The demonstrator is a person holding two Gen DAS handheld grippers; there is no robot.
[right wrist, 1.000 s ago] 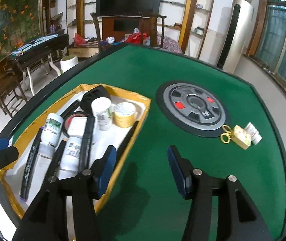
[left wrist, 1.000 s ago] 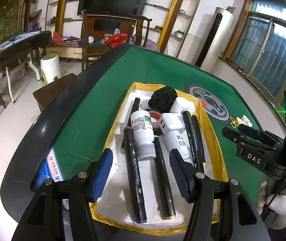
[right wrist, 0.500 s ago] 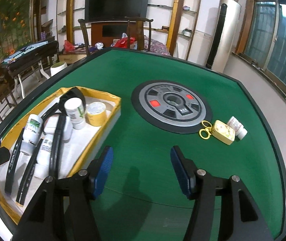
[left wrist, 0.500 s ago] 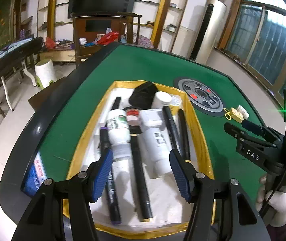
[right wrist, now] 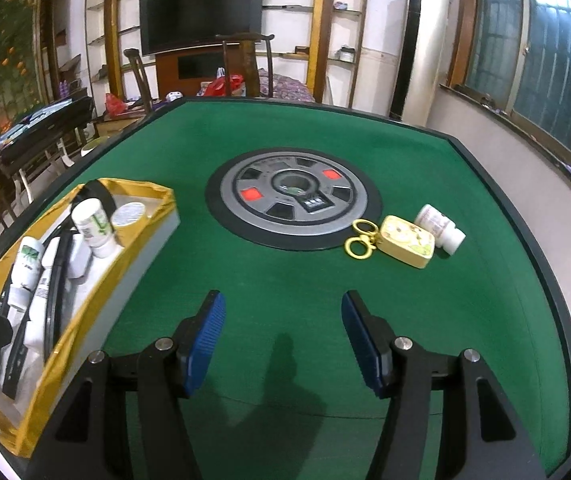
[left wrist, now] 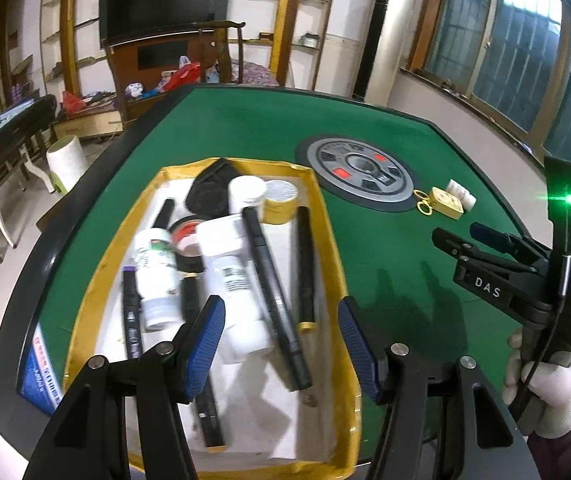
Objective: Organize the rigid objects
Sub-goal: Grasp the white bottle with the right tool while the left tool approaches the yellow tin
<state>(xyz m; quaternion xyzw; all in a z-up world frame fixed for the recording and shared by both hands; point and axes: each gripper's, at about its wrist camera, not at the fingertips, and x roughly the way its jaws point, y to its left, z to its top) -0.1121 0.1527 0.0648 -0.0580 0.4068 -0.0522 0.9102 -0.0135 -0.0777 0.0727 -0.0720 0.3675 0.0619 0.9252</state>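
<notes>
A gold-rimmed white tray (left wrist: 331, 264) (right wrist: 153, 220) on the green table holds black markers (left wrist: 273, 296), white bottles (left wrist: 153, 268), tape rolls and a black pouch. My left gripper (left wrist: 281, 344) is open and empty above the tray's near end. My right gripper (right wrist: 283, 340) is open and empty over bare green felt, right of the tray; it also shows in the left wrist view (left wrist: 465, 240). On the felt to the right lie yellow scissors (right wrist: 359, 238), a yellow tin (right wrist: 405, 240) and a small white bottle (right wrist: 439, 226).
A round grey and black hub (right wrist: 293, 200) sits in the table's middle. The table has a black raised rim (right wrist: 541, 264). Chairs, shelves and a television stand beyond the far edge.
Both grippers have swung to the right. The tray has shifted left in both views, and the tin, scissors and bottle have come closer to the right gripper's centre.
</notes>
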